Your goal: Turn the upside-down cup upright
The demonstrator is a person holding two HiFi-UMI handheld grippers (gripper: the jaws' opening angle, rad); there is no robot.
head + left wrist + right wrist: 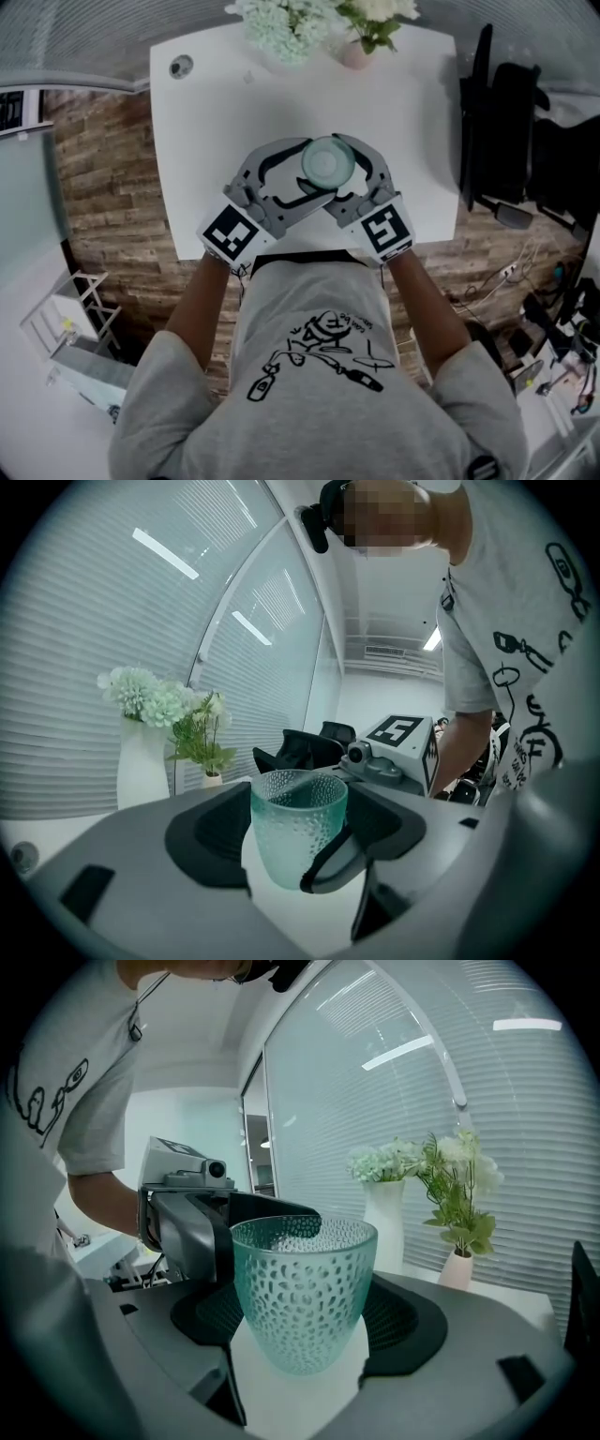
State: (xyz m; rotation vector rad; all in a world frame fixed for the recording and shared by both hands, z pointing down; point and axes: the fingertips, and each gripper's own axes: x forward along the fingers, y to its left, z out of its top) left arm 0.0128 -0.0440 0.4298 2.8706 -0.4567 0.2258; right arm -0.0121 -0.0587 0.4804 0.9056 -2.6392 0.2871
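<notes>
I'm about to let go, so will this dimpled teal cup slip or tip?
The dimpled teal cup looks rigid and probably breakable. Its dimples should help grip. The base narrows below a wide mouth, so a nudge might tip it.

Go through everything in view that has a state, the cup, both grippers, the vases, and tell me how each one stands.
cup: upright, mouth up, empty, standing on the table.
left gripper: jaws closed on the cup's sides.
right gripper: jaws closed on the cup too.
white vase: upright, holding flowers.
small pot: upright, holding a leafy sprig.
</notes>
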